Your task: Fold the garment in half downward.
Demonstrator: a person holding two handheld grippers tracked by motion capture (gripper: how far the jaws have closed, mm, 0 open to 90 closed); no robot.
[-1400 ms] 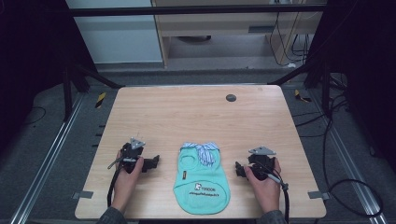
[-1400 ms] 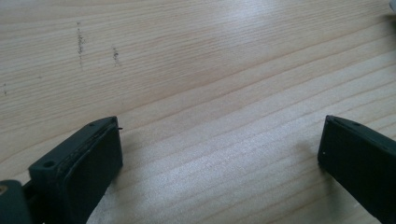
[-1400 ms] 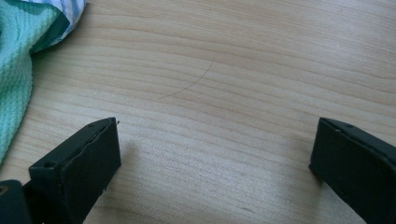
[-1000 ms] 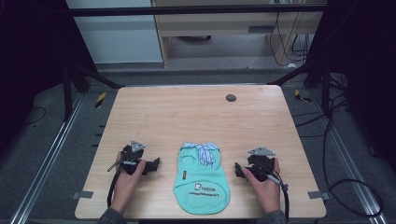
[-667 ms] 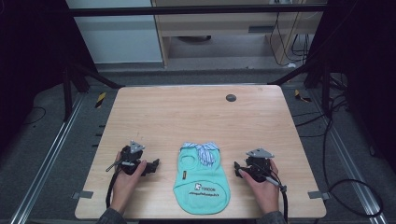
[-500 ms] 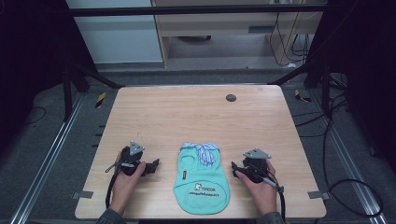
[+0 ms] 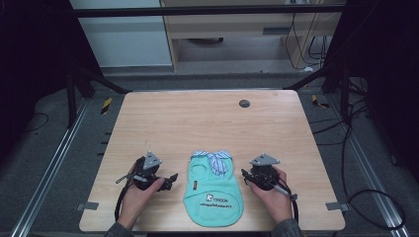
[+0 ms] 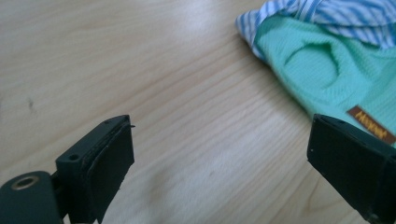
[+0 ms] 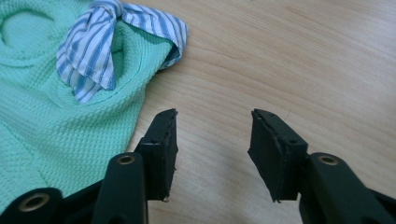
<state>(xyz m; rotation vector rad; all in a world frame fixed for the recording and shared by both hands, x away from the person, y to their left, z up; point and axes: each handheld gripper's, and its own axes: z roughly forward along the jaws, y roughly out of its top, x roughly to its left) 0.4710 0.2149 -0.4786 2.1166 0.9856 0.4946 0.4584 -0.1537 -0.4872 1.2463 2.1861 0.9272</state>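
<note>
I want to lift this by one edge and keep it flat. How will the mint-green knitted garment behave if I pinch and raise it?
Probably floppy: the mint-green garment lies limp on the table, and its striped collar is folded and creased. It looks thin, so likely light. The waffle knit seems grippy rather than slippery, so the open right tongs should hold it, though it would sag.

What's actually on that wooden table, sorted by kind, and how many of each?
Handheld grippers: 2, the left gripper and the right gripper
Mint green garment with striped collar: 1
Dark round disc near the far edge: 1
Total: 4
</note>
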